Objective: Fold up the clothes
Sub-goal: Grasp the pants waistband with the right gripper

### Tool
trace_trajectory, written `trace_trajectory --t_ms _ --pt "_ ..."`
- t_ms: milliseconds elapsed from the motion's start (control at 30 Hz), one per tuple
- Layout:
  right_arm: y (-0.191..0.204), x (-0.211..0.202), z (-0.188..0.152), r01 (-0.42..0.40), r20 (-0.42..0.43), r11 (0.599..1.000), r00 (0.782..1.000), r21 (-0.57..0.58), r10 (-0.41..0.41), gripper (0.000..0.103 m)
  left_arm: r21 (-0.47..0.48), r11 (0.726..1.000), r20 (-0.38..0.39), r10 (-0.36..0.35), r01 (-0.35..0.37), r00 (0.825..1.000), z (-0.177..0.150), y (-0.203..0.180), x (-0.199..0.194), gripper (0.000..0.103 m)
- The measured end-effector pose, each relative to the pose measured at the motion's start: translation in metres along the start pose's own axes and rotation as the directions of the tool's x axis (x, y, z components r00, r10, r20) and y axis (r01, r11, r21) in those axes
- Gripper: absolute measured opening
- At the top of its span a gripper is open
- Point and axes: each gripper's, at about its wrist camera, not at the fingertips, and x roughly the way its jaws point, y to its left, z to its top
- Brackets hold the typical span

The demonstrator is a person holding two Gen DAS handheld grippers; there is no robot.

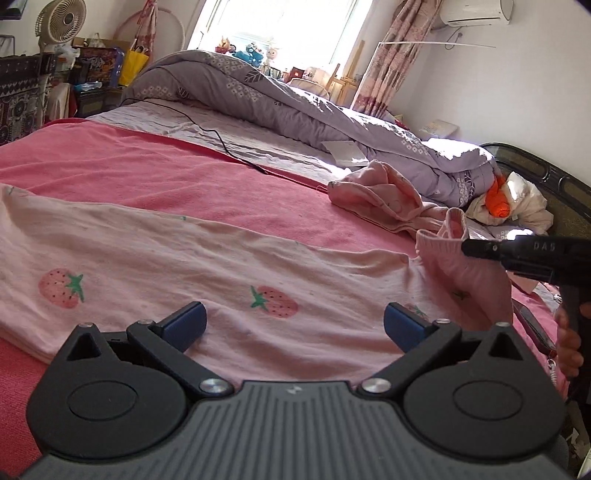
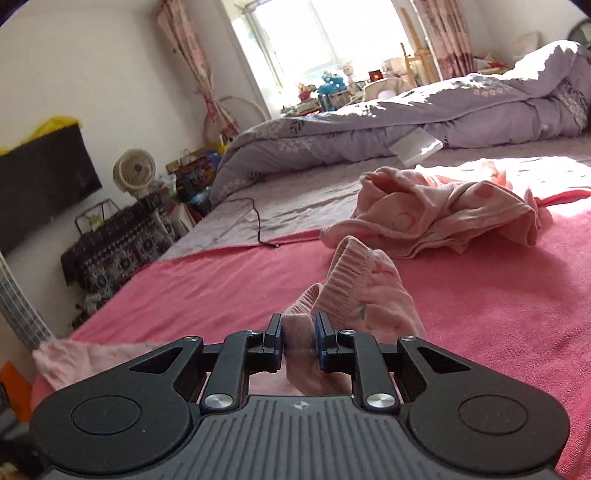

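While the left gripper [image 1: 295, 325] gapes empty over the pale pink strawberry-print cotton garment [image 1: 155, 266], the right gripper [image 2: 299, 332] pinches its ribbed cuff [image 2: 351, 273].

Bright daylight poured through the window [image 1: 280, 26], flanked by pink floral curtains [image 1: 402, 55]. White walls all round, an air conditioner [image 1: 476, 13] high up. The bed [image 1: 192, 184] wore a pink blanket, a lilac duvet [image 1: 295, 99] heaped behind. A fan [image 2: 135, 173] stood on a patterned cabinet [image 2: 118, 243].
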Motion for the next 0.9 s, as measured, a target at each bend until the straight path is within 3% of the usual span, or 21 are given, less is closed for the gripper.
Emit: trace_trajectory --t_ms 67,133,200,267,367,433,567,633,700,733,767,833,900 --pt "0.023 0.016 -0.022 0.100 -0.039 0.982 0.993 -0.162 -0.108 0.032 -0.001 1.000 -0.003 -0.002 0.002 1.000 -0.003 0.002 0.001 0.103" --pt "0.041 0.022 -0.042 0.183 -0.020 0.932 0.980 -0.312 -0.199 0.045 0.016 1.000 -0.003 0.001 -0.001 1.000 -0.005 0.001 0.001 0.103" --pt "0.058 0.015 -0.061 0.275 0.088 0.852 0.961 -0.445 -0.264 0.052 0.036 0.999 -0.003 0.009 -0.008 1.000 -0.006 -0.001 0.002 0.103" --pt "0.068 0.005 -0.073 0.367 0.205 0.768 0.930 -0.525 -0.305 0.069 0.045 0.999 -0.003 0.013 -0.013 1.000 -0.008 -0.001 0.003 0.103" --pt "0.064 -0.001 -0.079 0.399 0.239 0.717 0.917 -0.572 -0.319 0.081 0.050 0.999 -0.001 0.018 -0.018 1.000 -0.010 -0.003 0.004 0.103" --pt "0.060 0.002 -0.080 0.374 0.206 0.722 0.927 -0.583 -0.314 0.081 0.048 0.999 -0.001 0.019 -0.019 1.000 -0.010 -0.003 0.003 0.103" --pt "0.063 0.010 -0.082 0.304 0.141 0.730 0.950 -0.612 -0.278 0.073 0.030 0.999 0.008 0.020 -0.020 1.000 -0.006 0.000 -0.003 0.103" --pt "0.071 0.011 -0.086 0.280 0.131 0.710 0.957 -0.646 -0.258 0.066 0.025 0.999 0.021 0.035 -0.036 0.999 -0.004 0.004 -0.008 0.103" --pt "0.075 0.015 -0.088 0.276 0.123 0.699 0.957 -0.660 -0.262 0.050 0.018 0.998 0.028 0.052 -0.052 0.998 -0.002 0.009 -0.012 0.103" --pt "0.075 0.016 -0.087 0.276 0.119 0.703 0.957 -0.656 -0.265 0.035 0.013 0.998 0.032 0.063 -0.063 0.998 -0.001 0.012 -0.014 0.103" --pt "0.074 0.017 -0.084 0.277 0.116 0.711 0.957 -0.646 -0.267 0.027 0.011 0.997 0.036 0.073 -0.073 0.997 0.000 0.015 -0.016 0.103" --pt "0.071 0.018 -0.080 0.280 0.110 0.729 0.956 -0.625 -0.273 0.021 0.011 0.995 0.062 0.103 -0.104 0.993 0.004 0.023 -0.025 0.103" --pt "0.069 0.009 -0.067 0.273 0.110 0.775 0.960 -0.570 -0.257 0.020 0.003 0.989 0.097 0.144 -0.145 0.985 0.012 0.037 -0.036 0.103"
